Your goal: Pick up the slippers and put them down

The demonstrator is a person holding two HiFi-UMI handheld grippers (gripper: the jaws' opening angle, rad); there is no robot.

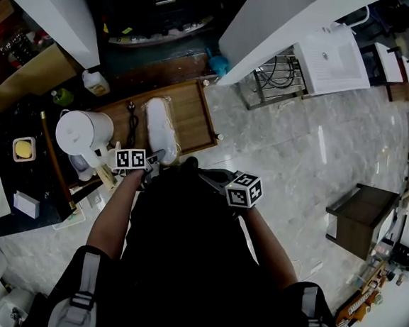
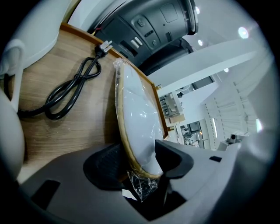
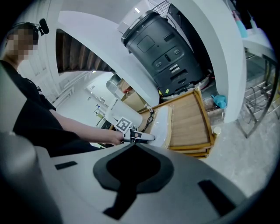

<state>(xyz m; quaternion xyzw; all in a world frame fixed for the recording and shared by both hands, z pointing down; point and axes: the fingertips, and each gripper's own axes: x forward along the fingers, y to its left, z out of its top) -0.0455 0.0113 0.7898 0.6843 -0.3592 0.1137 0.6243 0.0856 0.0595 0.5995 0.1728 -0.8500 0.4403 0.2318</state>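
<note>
A pair of white slippers with tan soles, wrapped in clear plastic, lies on a low wooden tray. In the left gripper view the pack stands on edge, and its near end sits between the jaws. My left gripper has both pads against that near end, with crumpled plastic hanging below. From the head view the left gripper is at the tray's near edge. My right gripper hovers just to the right with nothing in it. Its jaws meet at the tips. The right gripper view shows the slippers farther off.
A coiled black power cord lies on the tray left of the slippers. A white kettle stands at the tray's left. A dark grey machine rises behind the tray. A wire rack and a brown box stand on the marble floor.
</note>
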